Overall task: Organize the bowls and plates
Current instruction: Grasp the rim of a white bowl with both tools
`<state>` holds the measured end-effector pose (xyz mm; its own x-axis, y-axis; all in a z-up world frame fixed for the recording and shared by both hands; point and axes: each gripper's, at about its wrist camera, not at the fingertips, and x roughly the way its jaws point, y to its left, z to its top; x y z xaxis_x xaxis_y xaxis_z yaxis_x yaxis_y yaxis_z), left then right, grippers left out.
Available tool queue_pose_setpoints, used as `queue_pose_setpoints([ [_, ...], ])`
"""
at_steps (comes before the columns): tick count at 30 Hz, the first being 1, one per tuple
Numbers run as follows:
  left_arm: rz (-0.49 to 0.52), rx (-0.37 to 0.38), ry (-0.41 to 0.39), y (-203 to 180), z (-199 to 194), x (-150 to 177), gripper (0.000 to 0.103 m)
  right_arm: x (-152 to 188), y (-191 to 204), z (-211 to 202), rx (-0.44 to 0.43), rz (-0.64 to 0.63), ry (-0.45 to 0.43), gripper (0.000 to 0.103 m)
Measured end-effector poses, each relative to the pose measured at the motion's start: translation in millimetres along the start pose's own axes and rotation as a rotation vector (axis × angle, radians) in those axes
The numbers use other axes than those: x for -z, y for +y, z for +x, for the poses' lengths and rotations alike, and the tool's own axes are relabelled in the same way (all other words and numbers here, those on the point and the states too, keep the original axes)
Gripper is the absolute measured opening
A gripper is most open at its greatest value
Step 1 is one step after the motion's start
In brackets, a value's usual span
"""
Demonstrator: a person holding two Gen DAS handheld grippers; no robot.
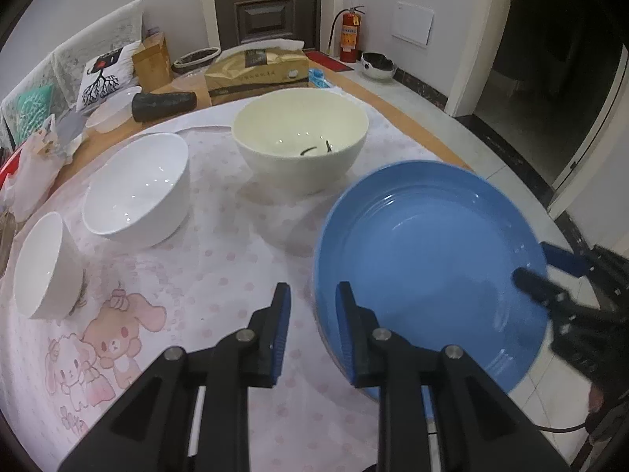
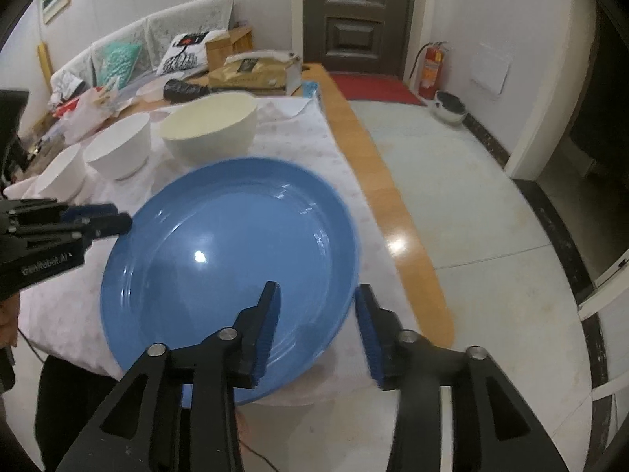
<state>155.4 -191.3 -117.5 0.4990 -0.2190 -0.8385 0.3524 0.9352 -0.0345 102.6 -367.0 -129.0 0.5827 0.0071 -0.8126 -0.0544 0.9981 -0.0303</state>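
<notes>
- Left wrist view shows a blue plate (image 1: 428, 271) lying flat at the near right of the table (image 1: 409, 118), on a pink patterned cloth (image 1: 220, 259); nothing lies in the plate, and its right side overhangs the table's edge.
- Beyond it, three bowls stand upright in a row running from far right to near left: a large cream bowl (image 1: 300, 139), a medium white bowl (image 1: 137, 190) and a small white bowl (image 1: 45, 265).
- Two small dark bits sit at the bottom of the cream bowl; the two white bowls hold nothing visible.
- At the far end of the table a tissue box (image 1: 257, 72) rests with a tissue sticking out of its top.
- Pointing steeply downward, the left gripper (image 1: 312, 295) has its jaws slightly apart, released, straddling the plate's left rim without clamping it.
- On the opposite side, the right gripper (image 2: 318, 295) also angles down, its jaws parted wider, with one finger (image 2: 267, 314) over the plate's basin, the other outside the right rim, and neither pad pressing.
- Both grippers flank the plate, each visible at the edge of the other's view.
</notes>
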Motion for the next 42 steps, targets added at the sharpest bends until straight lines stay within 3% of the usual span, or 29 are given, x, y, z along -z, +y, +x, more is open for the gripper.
queue_pose_setpoints([
  [6, -0.025, 0.000, -0.051, 22, -27, -3, 0.022, -4, 3, -11, 0.037, 0.006, -0.014, 0.038],
  [8, -0.031, -0.018, -0.075, 35, -37, -7, 0.028, -9, 9, -20, -0.008, 0.009, -0.040, 0.042],
  [11, -0.030, -0.047, -0.096, 59, -51, -14, 0.029, -18, 28, -28, -0.076, -0.022, -0.080, 0.049],
  [16, -0.053, -0.029, -0.101, 112, -70, -33, 0.039, -40, 72, -25, -0.231, -0.070, -0.099, 0.066],
  [19, -0.039, -0.045, -0.087, 139, -70, -51, 0.044, -56, 104, -19, -0.331, -0.090, -0.104, 0.075],
  [22, -0.044, -0.052, -0.066, 163, -58, -72, 0.050, -72, 137, -9, -0.364, -0.151, -0.130, 0.088],
  [29, -0.094, -0.010, 0.028, 194, 0, -98, 0.050, -104, 215, 38, -0.298, -0.371, -0.109, 0.091],
  [32, -0.124, -0.014, 0.083, 202, 26, -100, 0.050, -112, 230, 61, -0.262, -0.377, -0.096, 0.091],
  [37, -0.172, 0.022, 0.108, 216, 46, -98, 0.049, -125, 241, 84, -0.284, -0.332, -0.074, 0.091],
  [42, -0.209, 0.052, 0.133, 224, 59, -97, 0.035, -129, 247, 98, -0.271, -0.335, -0.058, 0.092],
])
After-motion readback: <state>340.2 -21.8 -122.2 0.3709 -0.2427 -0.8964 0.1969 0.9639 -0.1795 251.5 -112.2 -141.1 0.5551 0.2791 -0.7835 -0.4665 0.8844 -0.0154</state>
